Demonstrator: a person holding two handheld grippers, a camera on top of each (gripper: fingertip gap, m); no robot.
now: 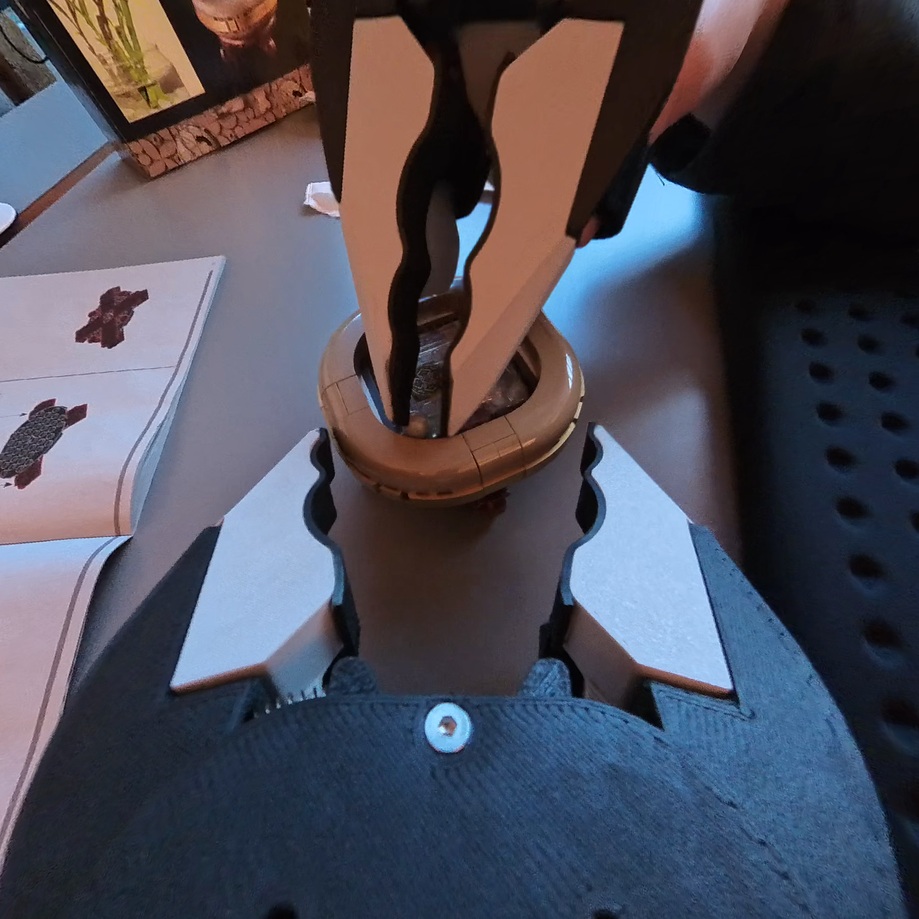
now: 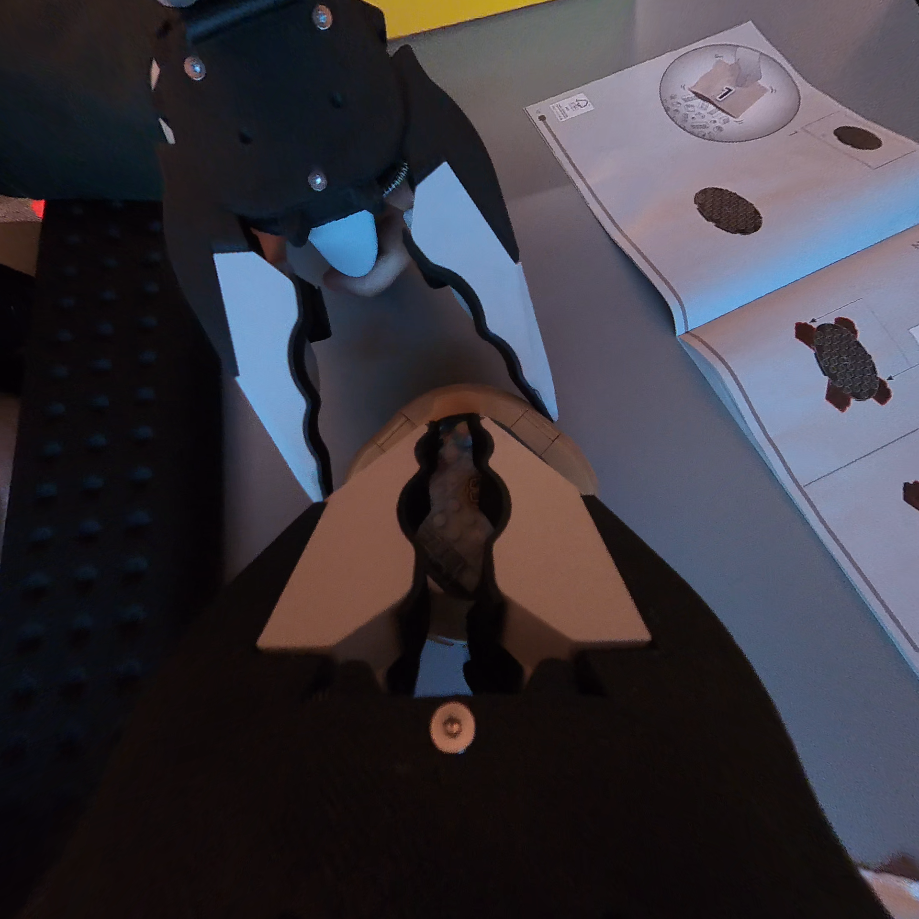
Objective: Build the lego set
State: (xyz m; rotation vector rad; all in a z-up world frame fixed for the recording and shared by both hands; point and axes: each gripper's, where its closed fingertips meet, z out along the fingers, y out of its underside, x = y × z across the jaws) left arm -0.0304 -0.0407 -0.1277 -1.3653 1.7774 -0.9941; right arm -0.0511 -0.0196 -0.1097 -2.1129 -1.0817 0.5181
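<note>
Right gripper (image 1: 422, 422), fingers nearly together, reaches down into the tan brick pot (image 1: 450, 450) on the table (image 1: 258, 238); any grip is unclear. Left gripper (image 1: 455, 437) gapes wide before the pot, empty.

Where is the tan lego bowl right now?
In the left wrist view the tan lego bowl sits mid-table, just beyond the open left gripper, right of the instruction booklet; the right gripper reaches down into it.

Right tool (image 1: 422, 422) inside pot (image 1: 447, 457), booklet (image 1: 99, 398) left
</note>
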